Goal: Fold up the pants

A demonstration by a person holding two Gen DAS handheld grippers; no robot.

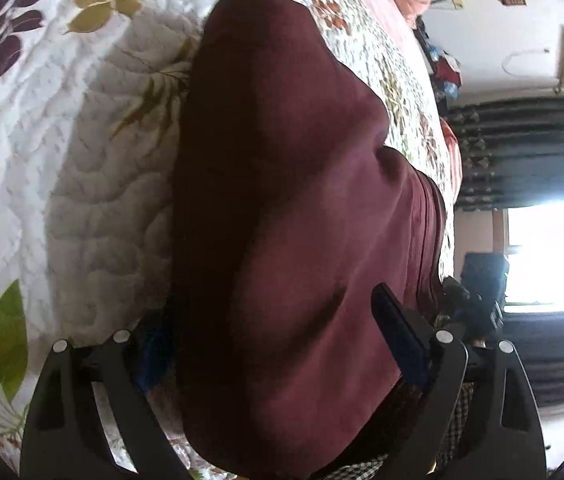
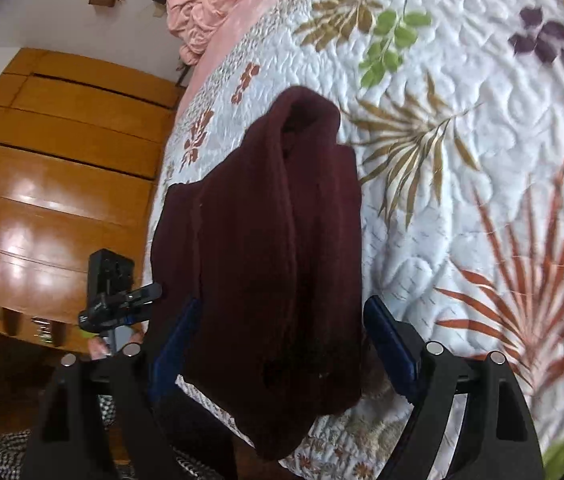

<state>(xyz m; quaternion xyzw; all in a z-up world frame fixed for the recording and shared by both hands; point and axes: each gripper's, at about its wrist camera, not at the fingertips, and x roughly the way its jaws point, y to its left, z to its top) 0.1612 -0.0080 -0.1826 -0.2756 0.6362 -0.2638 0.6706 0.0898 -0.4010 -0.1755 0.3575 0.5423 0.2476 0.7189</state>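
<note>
Dark maroon pants (image 1: 282, 184) lie folded in a long bundle on the quilted leaf-print bedspread (image 1: 82, 168), near the bed's edge. My left gripper (image 1: 278, 344) stands open, its jaws wide on either side of the near end of the cloth; the left pad is half hidden by the fabric. In the right wrist view the same pants (image 2: 266, 240) run away from me, with a rolled hump at the far end. My right gripper (image 2: 282, 344) is open too, its blue pads (image 2: 389, 344) standing apart from the bundle's sides. The left gripper's body (image 2: 114, 300) shows beside the bed edge.
A wooden wardrobe (image 2: 42, 184) stands close beside the bed. A pink blanket (image 2: 202, 8) is heaped at the head end. A dark curtain (image 1: 521, 152) and a bright window (image 1: 553, 248) lie beyond the bed's other side. Checked cloth (image 1: 457, 420) shows below the grippers.
</note>
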